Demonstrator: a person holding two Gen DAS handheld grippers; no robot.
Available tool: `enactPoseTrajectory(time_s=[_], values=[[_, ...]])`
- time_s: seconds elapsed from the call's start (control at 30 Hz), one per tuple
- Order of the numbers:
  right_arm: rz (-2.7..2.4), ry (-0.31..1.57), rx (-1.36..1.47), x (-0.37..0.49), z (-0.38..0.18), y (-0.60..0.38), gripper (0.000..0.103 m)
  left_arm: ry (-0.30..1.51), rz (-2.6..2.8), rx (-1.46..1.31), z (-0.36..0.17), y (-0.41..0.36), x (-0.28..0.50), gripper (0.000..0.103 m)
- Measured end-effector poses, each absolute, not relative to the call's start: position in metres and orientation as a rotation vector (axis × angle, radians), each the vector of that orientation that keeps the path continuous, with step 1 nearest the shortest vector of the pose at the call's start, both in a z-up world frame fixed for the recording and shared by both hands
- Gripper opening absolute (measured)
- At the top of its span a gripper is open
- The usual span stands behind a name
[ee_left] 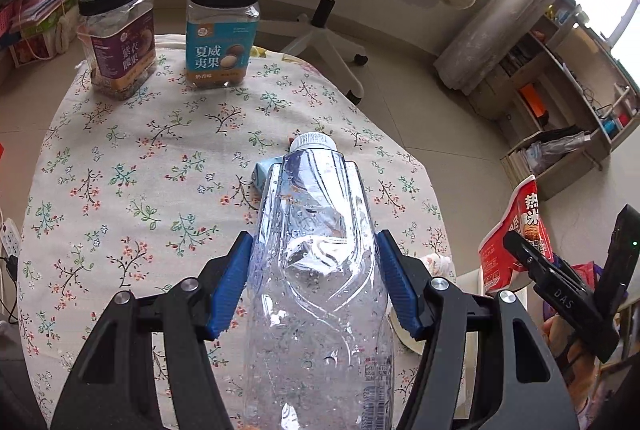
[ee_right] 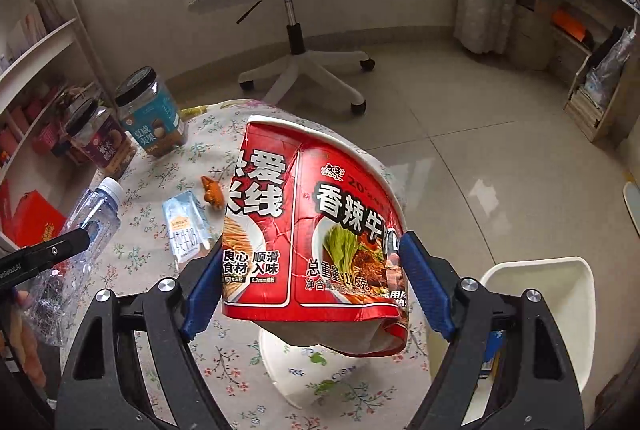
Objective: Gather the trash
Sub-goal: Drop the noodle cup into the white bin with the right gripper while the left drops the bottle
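In the left wrist view my left gripper is shut on a clear plastic bottle with a white cap, which it holds above the floral tablecloth. In the right wrist view my right gripper is shut on a crushed red noodle cup; both blue pads press its sides. The cup hangs over the table's right edge. The same bottle shows at the left of that view, and the noodle cup shows at the right of the left wrist view. A milk carton and a small orange scrap lie on the cloth.
Two black-lidded snack jars stand at the table's far edge. A white paper bowl lies under the cup. A white bin stands on the floor right of the table. An office chair stands beyond, with shelves along the walls.
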State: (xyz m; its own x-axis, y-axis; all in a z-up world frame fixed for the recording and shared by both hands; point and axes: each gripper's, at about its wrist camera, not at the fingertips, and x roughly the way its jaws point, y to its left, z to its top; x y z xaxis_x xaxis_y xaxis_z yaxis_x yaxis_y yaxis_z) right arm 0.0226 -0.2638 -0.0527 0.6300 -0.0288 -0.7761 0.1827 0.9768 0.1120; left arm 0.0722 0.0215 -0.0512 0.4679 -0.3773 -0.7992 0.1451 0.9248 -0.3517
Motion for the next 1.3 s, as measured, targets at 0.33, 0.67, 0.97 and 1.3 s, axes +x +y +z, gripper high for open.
enactPoseTrajectory(time_s=[0.33, 0.67, 0.97, 1.3], values=[[-0.48, 0.918, 0.168, -0.027, -0.054, -0.365, 0.081, 1.061, -0.49, -0.221, -0.057, -0.061, 0.067, 0.062], [-0.694, 0.776, 0.319, -0.069, -0.031, -0.434, 0.096, 1.066, -0.745, -0.185, -0.073, -0.191, 0.031, 0.062], [-0.772, 0.66, 0.446, -0.101, -0.017, -0.469, 0.096, 1.154, -0.948, -0.126, -0.092, -0.32, -0.002, 0.063], [-0.691, 0.689, 0.43, -0.081, -0.02, -0.443, 0.096, 1.109, -0.811, -0.077, -0.073, -0.273, 0.022, 0.078]])
